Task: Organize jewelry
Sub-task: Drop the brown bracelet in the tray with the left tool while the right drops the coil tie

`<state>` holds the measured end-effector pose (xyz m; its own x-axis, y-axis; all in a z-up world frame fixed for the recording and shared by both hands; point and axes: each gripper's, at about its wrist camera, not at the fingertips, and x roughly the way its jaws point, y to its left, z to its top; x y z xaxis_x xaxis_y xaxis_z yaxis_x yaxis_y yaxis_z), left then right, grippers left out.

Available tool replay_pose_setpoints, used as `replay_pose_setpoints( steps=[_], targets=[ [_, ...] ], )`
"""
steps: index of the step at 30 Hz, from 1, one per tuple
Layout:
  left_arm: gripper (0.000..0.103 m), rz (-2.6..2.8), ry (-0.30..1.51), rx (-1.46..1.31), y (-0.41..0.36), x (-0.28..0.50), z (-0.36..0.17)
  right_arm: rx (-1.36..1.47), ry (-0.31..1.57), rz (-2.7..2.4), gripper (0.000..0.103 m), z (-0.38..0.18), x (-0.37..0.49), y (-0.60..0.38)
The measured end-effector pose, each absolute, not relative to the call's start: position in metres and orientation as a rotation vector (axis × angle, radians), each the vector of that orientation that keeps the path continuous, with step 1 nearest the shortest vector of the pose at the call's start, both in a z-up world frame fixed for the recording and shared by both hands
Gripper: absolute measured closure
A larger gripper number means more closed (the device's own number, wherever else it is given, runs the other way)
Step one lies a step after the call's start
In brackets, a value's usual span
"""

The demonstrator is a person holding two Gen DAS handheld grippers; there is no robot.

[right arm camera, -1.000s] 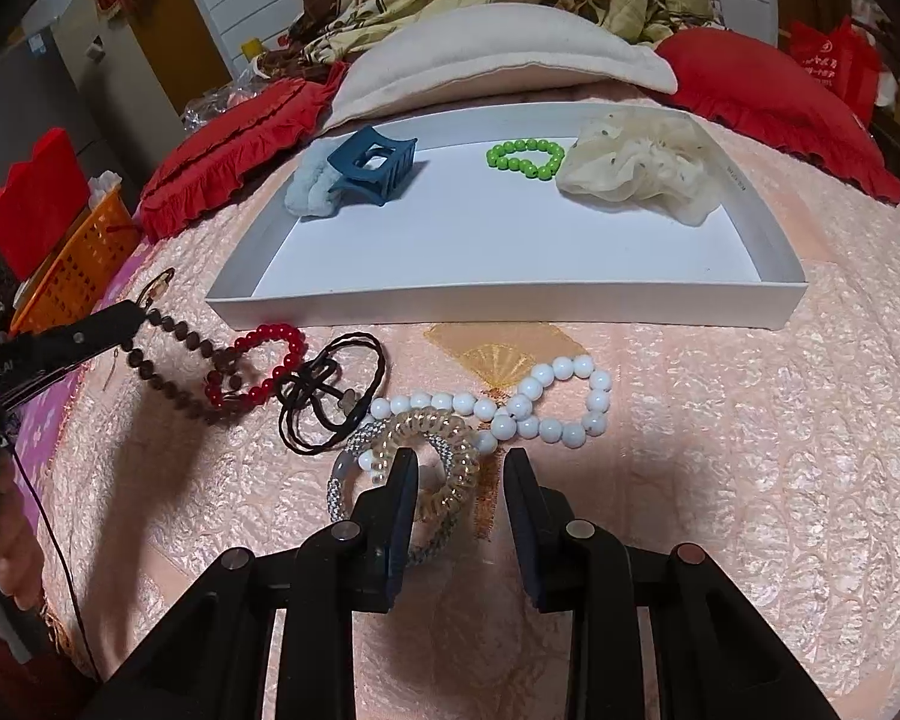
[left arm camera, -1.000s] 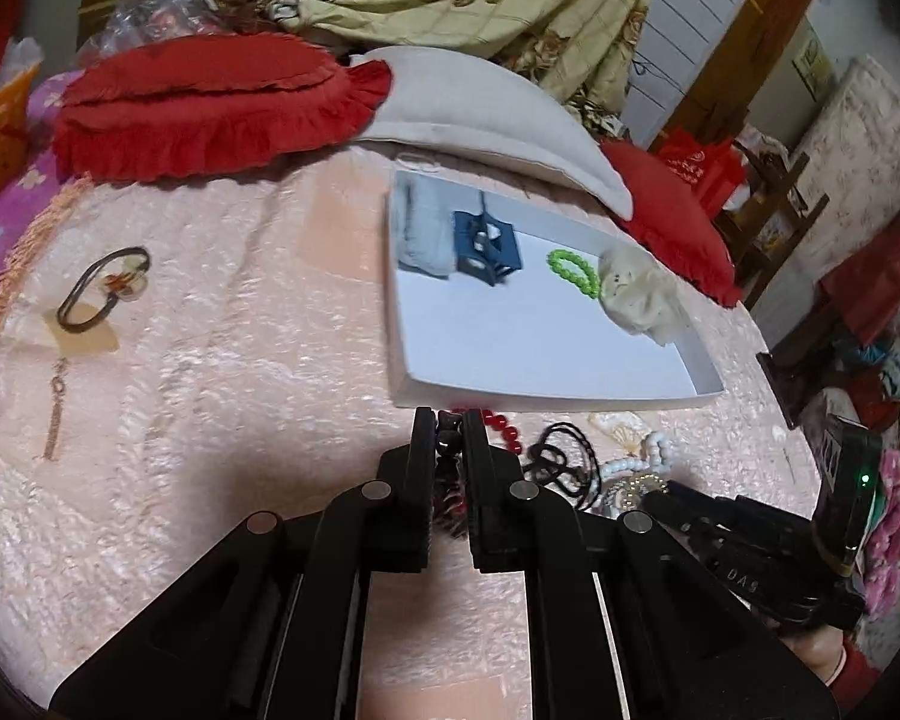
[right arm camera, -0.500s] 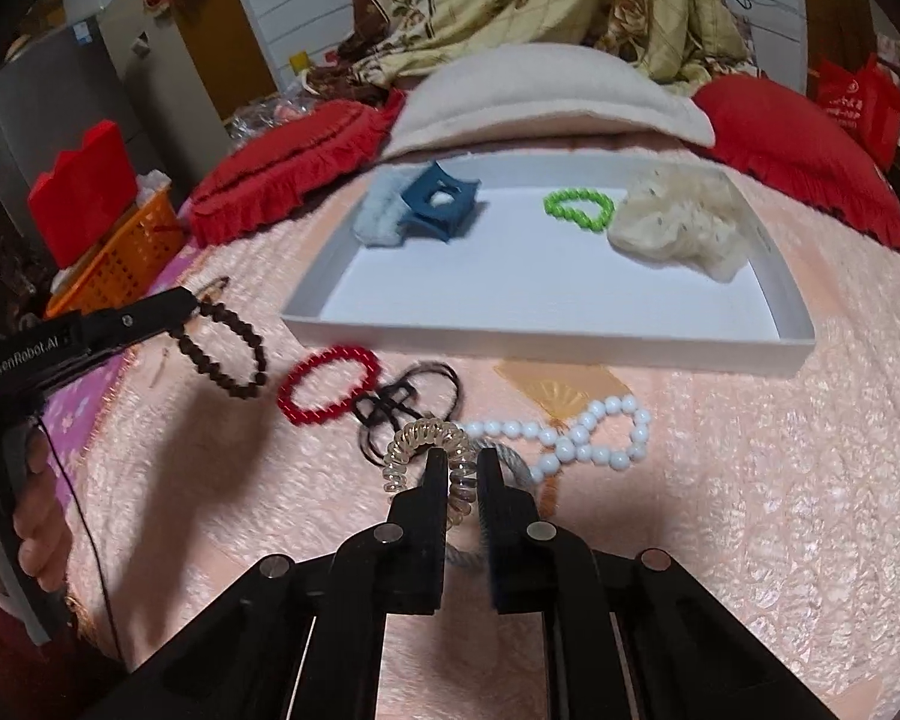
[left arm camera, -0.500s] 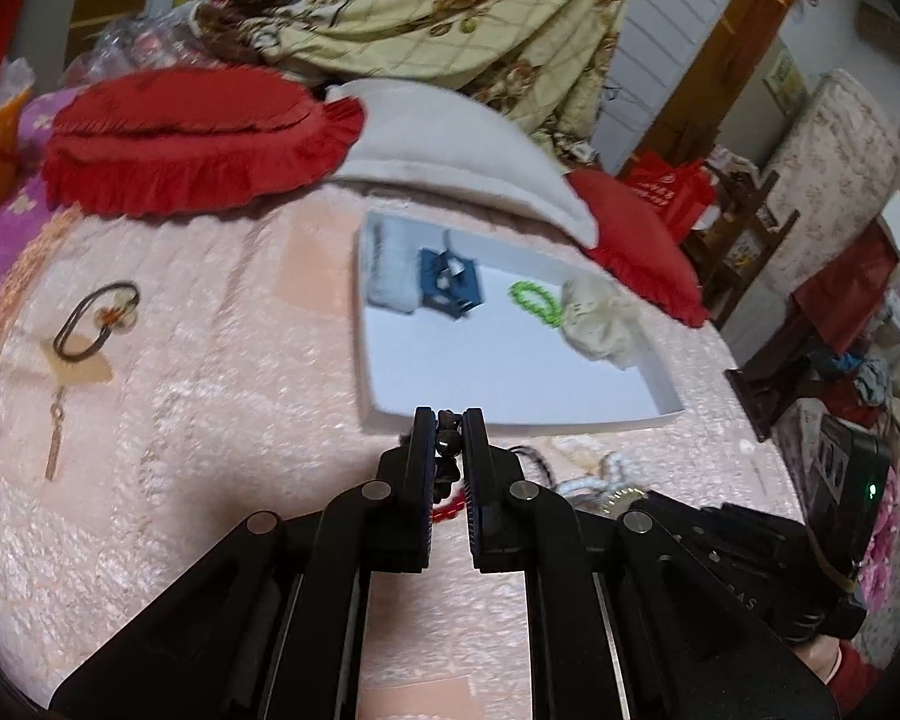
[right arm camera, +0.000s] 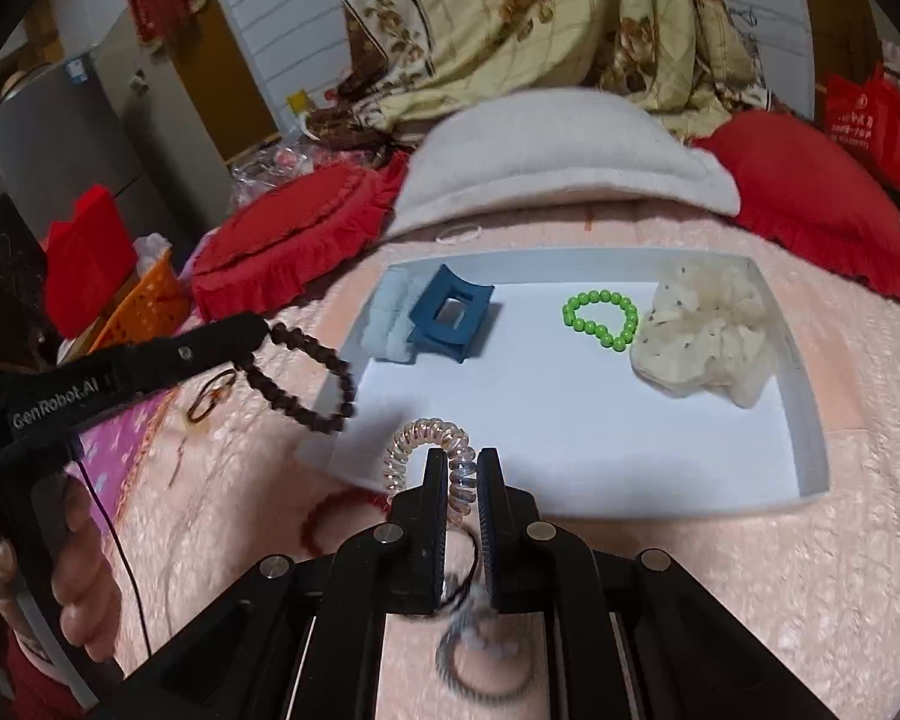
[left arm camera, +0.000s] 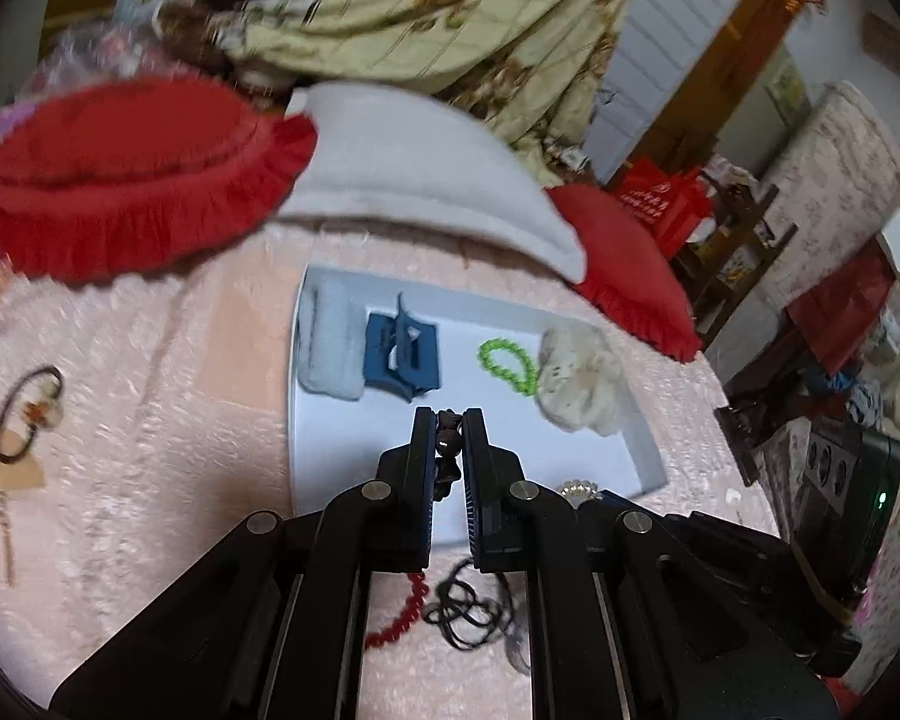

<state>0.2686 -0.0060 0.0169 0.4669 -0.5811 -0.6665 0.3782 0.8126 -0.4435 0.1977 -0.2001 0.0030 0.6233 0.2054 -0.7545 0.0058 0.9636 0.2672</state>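
My left gripper (left arm camera: 449, 420) is shut on a dark brown bead bracelet (left arm camera: 448, 438), which hangs from it above the left edge of the white tray (right arm camera: 810, 420) in the right wrist view (right arm camera: 306, 378). My right gripper (right arm camera: 463, 459) is shut on a clear spiral hair tie (right arm camera: 426, 447) and holds it over the tray's near left corner. The tray (left arm camera: 642, 444) holds a blue hair claw (right arm camera: 450, 315), a pale blue scrunchie (right arm camera: 387, 318), a green bead bracelet (right arm camera: 603, 318) and a cream scrunchie (right arm camera: 708, 330).
On the pink bedspread before the tray lie a red bead bracelet (left arm camera: 399, 618), a black hair tie (left arm camera: 468, 606) and a grey coil tie (right arm camera: 480, 666). A brown bangle (left arm camera: 27, 414) lies far left. Red pillows (right arm camera: 282, 240) and a white pillow (right arm camera: 558, 150) lie behind the tray.
Both grippers have lifted off the bedspread and moved toward the tray. The right gripper closed on the spiral hair tie. The left carries the brown bracelet higher.
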Motion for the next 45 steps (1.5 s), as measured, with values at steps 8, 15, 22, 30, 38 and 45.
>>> replay_pose_setpoints(
  steps=[8, 15, 22, 30, 38, 45],
  targets=[
    [0.096, -0.476, 1.002, -0.213, 0.003, 0.293, -0.029, 0.369, 1.028, 0.118, 0.094, -0.046, 0.255, -0.205],
    [0.094, -0.487, 1.021, -0.234, 0.01, 0.294, -0.033, 0.375, 1.064, 0.123, 0.094, -0.064, 0.28, -0.192],
    [0.059, -0.531, 1.0, -0.29, 0.021, 0.283, -0.016, 0.431, 1.098, 0.114, 0.094, -0.072, 0.304, -0.184],
    [0.058, -0.513, 0.929, -0.335, 0.036, 0.268, 0.01, 0.436, 1.054, 0.131, 0.094, -0.049, 0.281, -0.197],
    [0.058, -0.433, 0.897, -0.239, 0.043, 0.233, 0.012, 0.41, 0.975, 0.162, 0.077, -0.019, 0.192, -0.233],
    [0.058, -0.369, 0.984, -0.253, 0.046, 0.207, -0.022, 0.378, 0.993, 0.103, 0.066, -0.042, 0.133, -0.259]
  ],
)
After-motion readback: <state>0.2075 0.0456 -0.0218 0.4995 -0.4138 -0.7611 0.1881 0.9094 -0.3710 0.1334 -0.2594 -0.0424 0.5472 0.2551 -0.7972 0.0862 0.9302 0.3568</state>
